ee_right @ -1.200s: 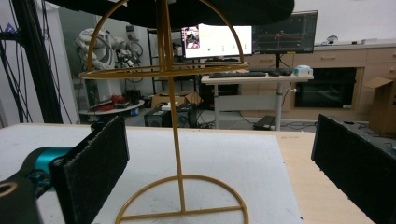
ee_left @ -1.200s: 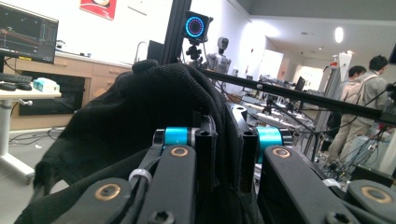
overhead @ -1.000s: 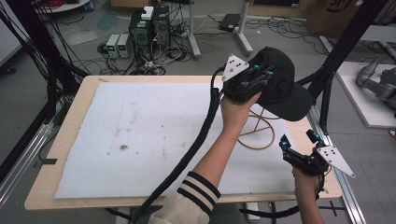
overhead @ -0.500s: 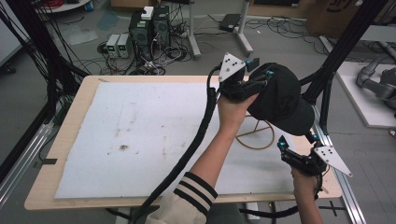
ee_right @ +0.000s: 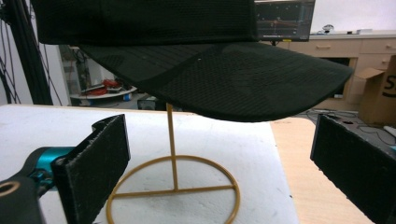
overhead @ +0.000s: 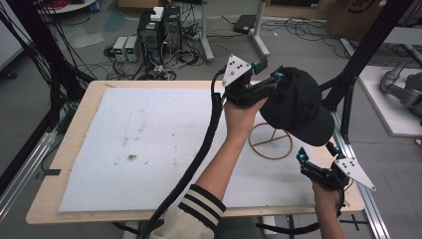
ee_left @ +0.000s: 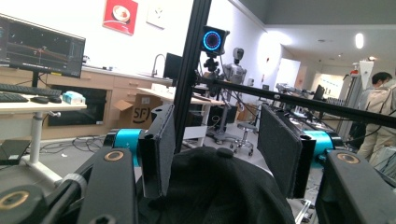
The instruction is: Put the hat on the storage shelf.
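Black cap (overhead: 296, 105) settled atop gold wire stand (overhead: 271, 141) at right of frame, left tool (overhead: 271, 85) just spreading off its crown, right tool (overhead: 314, 157) spread wide below the brim, only withdrawal seemingly left.

The left gripper (overhead: 278, 82) is raised at the end of an outstretched forearm, its jaws having just been opening and now standing apart. The right gripper (overhead: 314, 155) is held low and near, its jaws spread wide with nothing between them.
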{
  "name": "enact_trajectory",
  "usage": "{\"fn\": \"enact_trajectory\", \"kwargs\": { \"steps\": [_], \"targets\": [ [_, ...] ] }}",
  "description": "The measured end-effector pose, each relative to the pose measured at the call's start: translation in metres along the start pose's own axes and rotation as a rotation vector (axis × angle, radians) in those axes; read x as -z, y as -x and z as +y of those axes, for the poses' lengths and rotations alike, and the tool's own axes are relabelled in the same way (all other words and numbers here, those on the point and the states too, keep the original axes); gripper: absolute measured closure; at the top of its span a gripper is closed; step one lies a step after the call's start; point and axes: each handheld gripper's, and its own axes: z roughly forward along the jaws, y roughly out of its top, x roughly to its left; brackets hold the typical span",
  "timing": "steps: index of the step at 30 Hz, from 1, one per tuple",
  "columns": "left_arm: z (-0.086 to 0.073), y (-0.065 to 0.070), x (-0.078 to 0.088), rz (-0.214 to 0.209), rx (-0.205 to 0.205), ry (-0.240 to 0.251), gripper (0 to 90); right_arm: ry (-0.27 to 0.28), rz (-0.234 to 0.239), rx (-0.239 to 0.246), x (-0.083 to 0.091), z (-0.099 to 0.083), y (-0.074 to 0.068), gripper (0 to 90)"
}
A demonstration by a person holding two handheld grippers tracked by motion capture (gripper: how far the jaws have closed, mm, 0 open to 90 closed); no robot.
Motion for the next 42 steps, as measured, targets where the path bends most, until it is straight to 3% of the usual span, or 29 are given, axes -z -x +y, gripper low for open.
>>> {"fn": "enact_trajectory", "kwargs": {
  "steps": [12, 15, 25, 31, 42],
  "targets": [
    [0.004, -0.004, 0.006, 0.015, -0.007, 0.005, 45.0, 0.017, -0.002, 0.002, 0.007, 0.002, 0.000, 4.1],
    [0.004, -0.005, 0.007, 0.027, -0.007, 0.000, 40.0, 0.016, 0.003, 0.009, 0.006, 0.002, -0.001, 4.2],
    [0.013, -0.013, 0.017, 0.111, -0.068, -0.004, 19.5, 0.021, 0.012, 0.015, 0.005, 0.003, -0.004, 4.2],
    [0.023, -0.028, 0.038, 0.159, -0.101, -0.002, 15.5, 0.021, 0.018, 0.016, 0.005, 0.004, -0.007, 4.1],
    [0.044, -0.065, 0.087, 0.254, -0.113, 0.023, 15.4, 0.015, 0.024, 0.016, 0.005, 0.004, -0.013, 4.2]
  ]
}}
